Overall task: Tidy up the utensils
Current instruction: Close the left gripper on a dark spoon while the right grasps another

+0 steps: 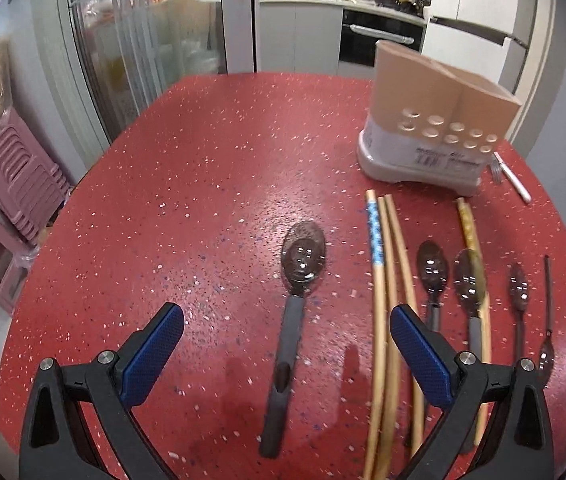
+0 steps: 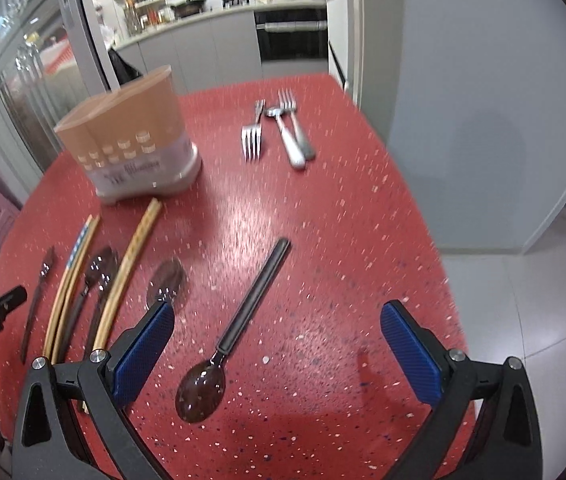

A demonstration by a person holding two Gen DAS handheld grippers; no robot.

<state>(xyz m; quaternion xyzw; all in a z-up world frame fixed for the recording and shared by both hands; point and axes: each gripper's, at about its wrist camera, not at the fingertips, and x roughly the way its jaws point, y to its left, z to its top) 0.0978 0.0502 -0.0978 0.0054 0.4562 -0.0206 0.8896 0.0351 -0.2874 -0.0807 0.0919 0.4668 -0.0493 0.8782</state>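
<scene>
A tan and white utensil holder stands at the far right of the red table; it also shows in the right wrist view. My left gripper is open and empty above a dark spoon with a grey handle. Wooden chopsticks and several dark spoons lie to its right. My right gripper is open and empty above a black-handled spoon. Chopsticks and dark spoons lie to its left.
Two metal forks and a metal spoon lie at the far side of the red table. A white-handled fork lies behind the holder. Pink stools stand left of the table. The table edge is close on the right.
</scene>
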